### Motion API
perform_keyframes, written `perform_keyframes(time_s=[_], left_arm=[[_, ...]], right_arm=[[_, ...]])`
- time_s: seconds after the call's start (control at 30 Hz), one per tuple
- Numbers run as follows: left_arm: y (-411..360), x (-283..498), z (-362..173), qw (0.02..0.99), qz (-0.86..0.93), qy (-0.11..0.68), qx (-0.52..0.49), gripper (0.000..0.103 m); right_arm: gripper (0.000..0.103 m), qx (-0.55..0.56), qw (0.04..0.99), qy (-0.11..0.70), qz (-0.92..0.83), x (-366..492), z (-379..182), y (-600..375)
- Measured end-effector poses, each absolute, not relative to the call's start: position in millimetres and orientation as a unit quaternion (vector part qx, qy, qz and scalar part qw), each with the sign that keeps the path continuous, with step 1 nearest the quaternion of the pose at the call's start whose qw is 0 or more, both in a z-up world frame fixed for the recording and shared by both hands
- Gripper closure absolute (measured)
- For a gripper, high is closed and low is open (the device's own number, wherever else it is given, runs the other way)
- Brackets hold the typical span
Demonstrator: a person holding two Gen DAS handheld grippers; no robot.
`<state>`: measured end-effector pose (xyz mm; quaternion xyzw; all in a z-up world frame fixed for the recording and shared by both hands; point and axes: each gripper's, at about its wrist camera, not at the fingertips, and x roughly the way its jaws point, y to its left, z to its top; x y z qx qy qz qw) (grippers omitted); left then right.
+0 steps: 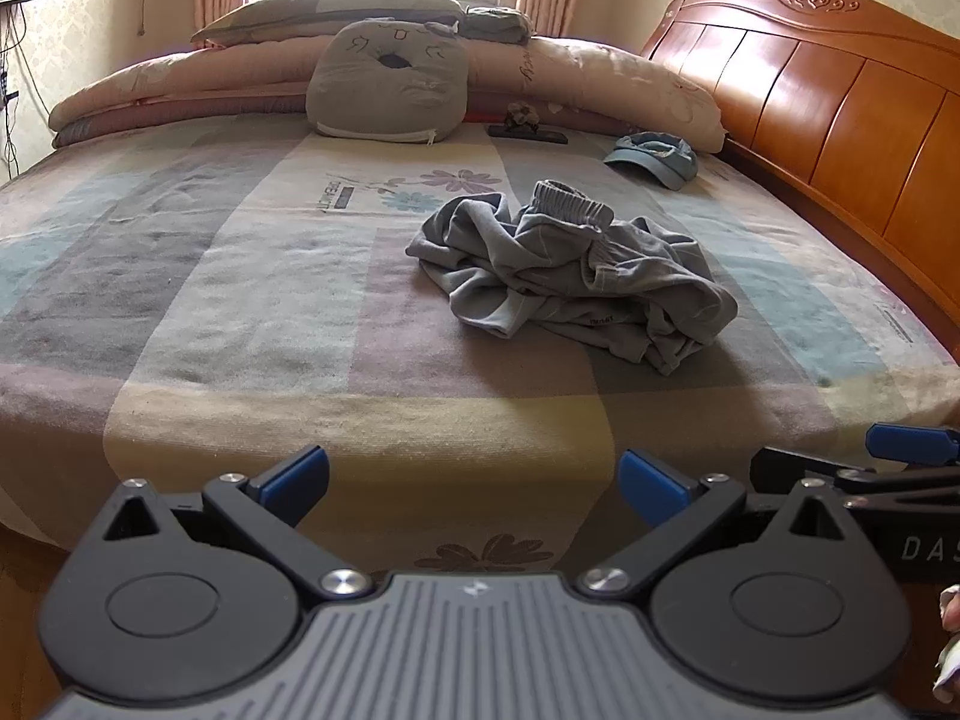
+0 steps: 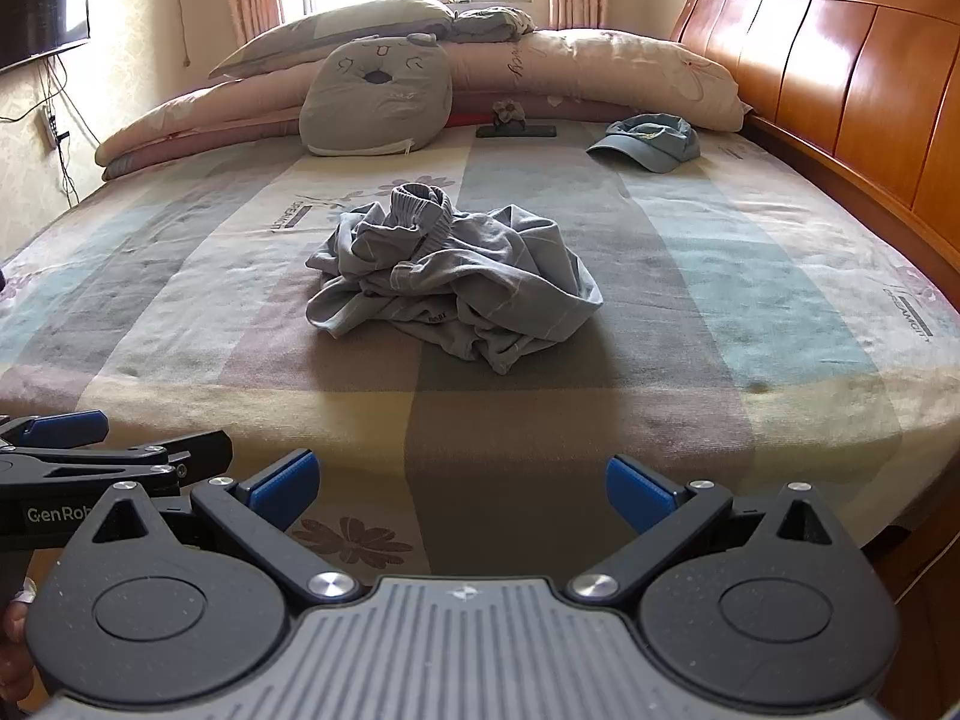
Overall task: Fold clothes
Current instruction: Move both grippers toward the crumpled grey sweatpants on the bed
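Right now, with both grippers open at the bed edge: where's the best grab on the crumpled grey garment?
Probably the ribbed band standing up at the far top of the grey garment. It is thick, raised clear of the bedsheet and easy to pinch. Come from above with the right gripper, jaws across the band.

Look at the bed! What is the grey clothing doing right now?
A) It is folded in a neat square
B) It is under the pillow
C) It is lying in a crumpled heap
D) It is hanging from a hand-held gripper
C: the grey clothing lies bunched and wrinkled in a heap on the bed, and neither open hand-held gripper touches it.
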<state>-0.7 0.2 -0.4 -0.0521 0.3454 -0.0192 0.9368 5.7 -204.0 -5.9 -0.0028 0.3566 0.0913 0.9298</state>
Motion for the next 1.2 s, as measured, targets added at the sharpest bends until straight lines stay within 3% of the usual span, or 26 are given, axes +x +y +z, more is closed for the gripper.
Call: perform_keyframes(time_s=[1.2], left_arm=[[1.5,15.6,-7.5,0.932,-0.009,0.358,-0.047,0.001]], right_arm=[[0.0,-0.004,0.926,0.363,0.098,21.6,-10.7,-200.9]])
